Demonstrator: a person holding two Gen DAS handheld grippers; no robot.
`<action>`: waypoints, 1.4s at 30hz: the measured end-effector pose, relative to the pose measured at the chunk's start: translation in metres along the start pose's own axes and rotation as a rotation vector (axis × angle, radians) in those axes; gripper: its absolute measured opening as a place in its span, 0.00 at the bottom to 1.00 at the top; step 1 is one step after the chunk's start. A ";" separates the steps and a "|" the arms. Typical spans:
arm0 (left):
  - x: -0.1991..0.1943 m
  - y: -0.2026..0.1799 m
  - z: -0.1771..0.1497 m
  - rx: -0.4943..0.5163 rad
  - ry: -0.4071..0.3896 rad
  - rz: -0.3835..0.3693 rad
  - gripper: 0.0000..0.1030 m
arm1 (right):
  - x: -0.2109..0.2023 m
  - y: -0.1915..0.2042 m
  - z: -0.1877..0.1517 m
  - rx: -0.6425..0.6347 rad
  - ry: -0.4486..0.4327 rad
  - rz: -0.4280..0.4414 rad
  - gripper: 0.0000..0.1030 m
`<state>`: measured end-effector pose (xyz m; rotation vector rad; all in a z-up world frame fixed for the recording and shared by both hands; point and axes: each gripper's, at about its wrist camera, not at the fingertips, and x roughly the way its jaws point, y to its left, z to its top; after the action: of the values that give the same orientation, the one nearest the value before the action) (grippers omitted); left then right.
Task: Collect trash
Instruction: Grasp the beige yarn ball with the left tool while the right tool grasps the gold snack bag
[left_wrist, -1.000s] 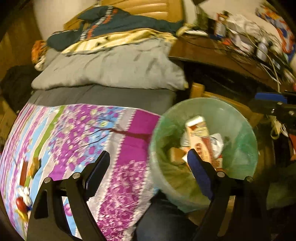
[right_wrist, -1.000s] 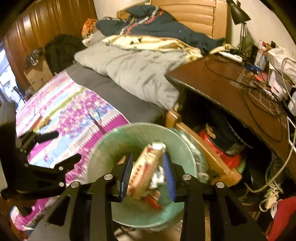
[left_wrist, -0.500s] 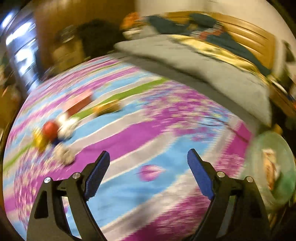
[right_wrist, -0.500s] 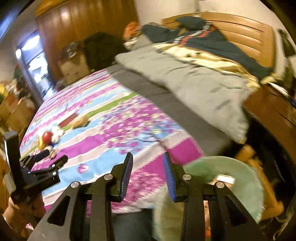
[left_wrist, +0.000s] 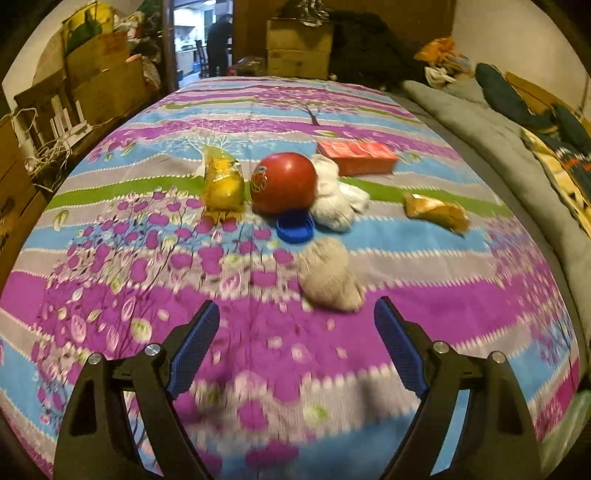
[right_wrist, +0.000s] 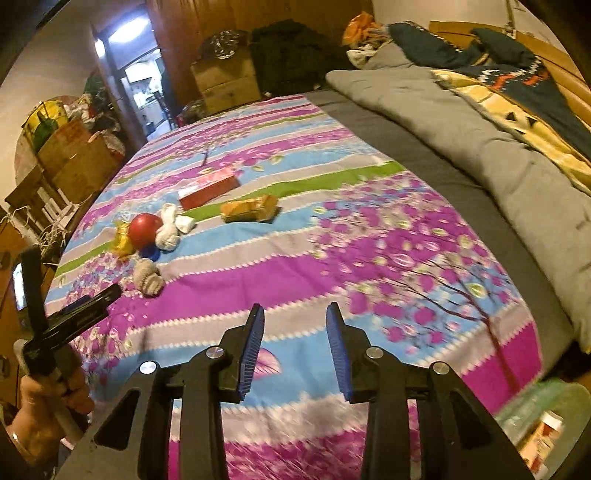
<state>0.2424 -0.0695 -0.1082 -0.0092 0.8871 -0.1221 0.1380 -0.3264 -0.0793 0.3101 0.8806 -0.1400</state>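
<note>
Now we've got our left tool (left_wrist: 295, 332) spread wide and empty over the bed (left_wrist: 461, 317), right tool (right_wrist: 295, 332) empty, jaws just easing apart. Just ahead, a grey wad (left_wrist: 328, 275), then a blue lid (left_wrist: 294, 228), red ball (left_wrist: 283, 182), yellow wrapper (left_wrist: 223, 182).

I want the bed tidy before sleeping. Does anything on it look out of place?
Yes: litter sits on the floral bedspread: crumpled tissues, a blue lid, a yellow wrapper, a red box.
</note>
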 end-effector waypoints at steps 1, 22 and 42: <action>0.009 -0.001 0.005 0.003 -0.001 0.010 0.80 | 0.007 0.006 0.002 -0.008 0.007 0.008 0.39; 0.031 0.032 0.002 -0.099 0.089 -0.186 0.28 | 0.170 0.060 0.127 -0.508 0.084 0.147 0.92; -0.002 0.080 -0.019 -0.141 0.111 -0.117 0.28 | 0.264 0.070 0.144 -0.701 0.333 0.216 0.37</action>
<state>0.2346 0.0111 -0.1238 -0.1878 1.0047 -0.1698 0.4280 -0.3047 -0.1841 -0.2373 1.1582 0.4288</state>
